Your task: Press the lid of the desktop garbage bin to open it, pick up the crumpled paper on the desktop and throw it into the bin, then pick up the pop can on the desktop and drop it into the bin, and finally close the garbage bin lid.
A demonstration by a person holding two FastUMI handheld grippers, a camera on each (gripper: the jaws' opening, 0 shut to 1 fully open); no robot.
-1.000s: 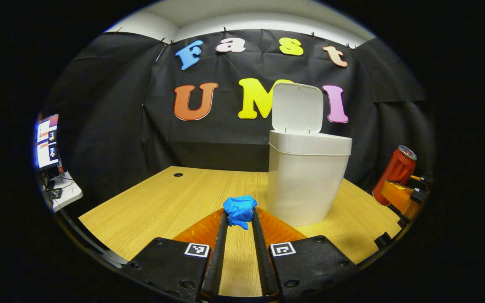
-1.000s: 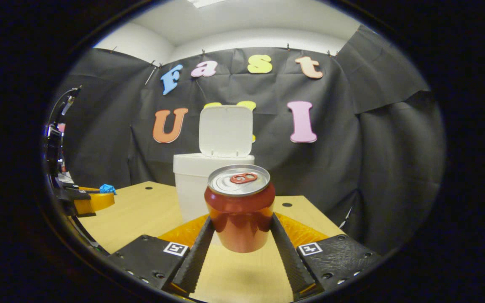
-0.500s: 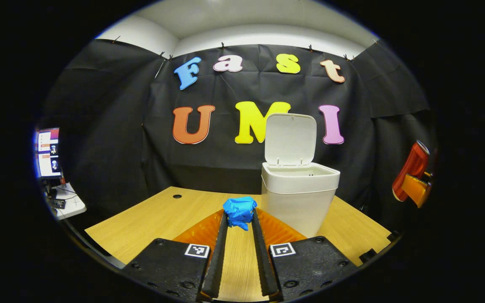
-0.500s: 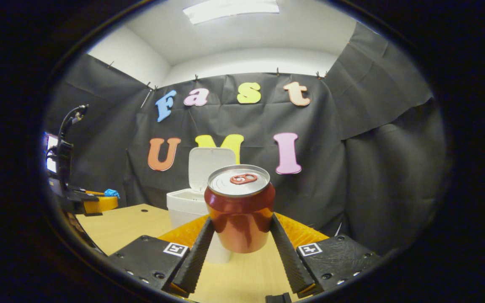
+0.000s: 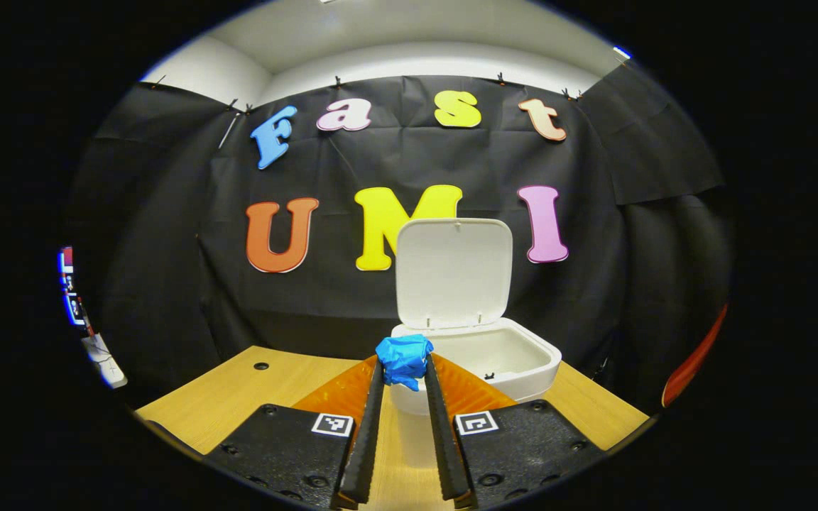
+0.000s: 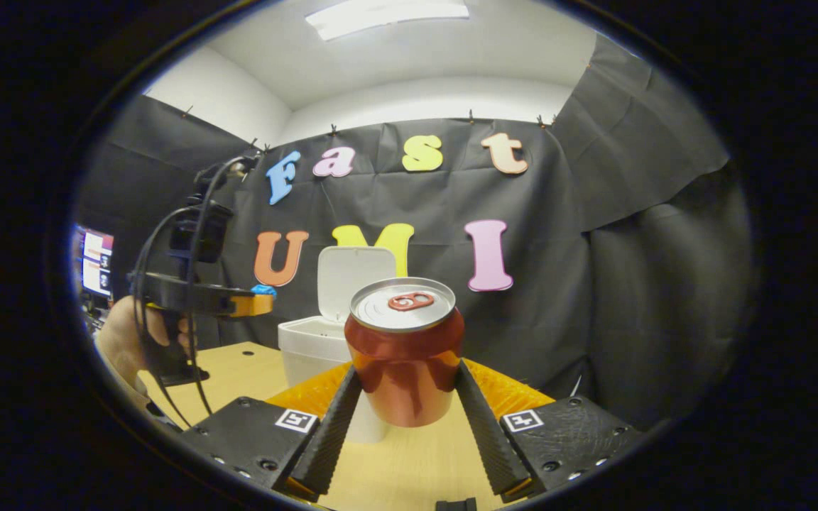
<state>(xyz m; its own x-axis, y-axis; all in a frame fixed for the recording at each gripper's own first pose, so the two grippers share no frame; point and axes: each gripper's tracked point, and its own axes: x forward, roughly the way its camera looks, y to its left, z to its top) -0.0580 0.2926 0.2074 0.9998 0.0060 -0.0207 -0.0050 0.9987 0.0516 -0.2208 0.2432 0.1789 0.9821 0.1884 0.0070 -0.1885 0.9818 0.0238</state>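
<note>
Left tongs (image 5: 404, 365) clamped on crumpled paper (image 5: 403, 357), poised at near-left rim of open bin (image 5: 522, 372); mouth lies just ahead, right. Right tongs (image 6: 405, 387) clamped on upright pop can (image 6: 404, 348), nearer camera, bin beyond-left.

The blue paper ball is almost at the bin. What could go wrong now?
1. The crumpled paper, pinched at the left gripper fingertips, looks level with the near rim of the bin. Released now, it might bounce off the rim onto the table.
2. The lid stands upright behind the opening; pushing too far forward could knock it shut.
3. The right gripper holds the pop can close by, so the two grippers could bump at the bin.
</note>
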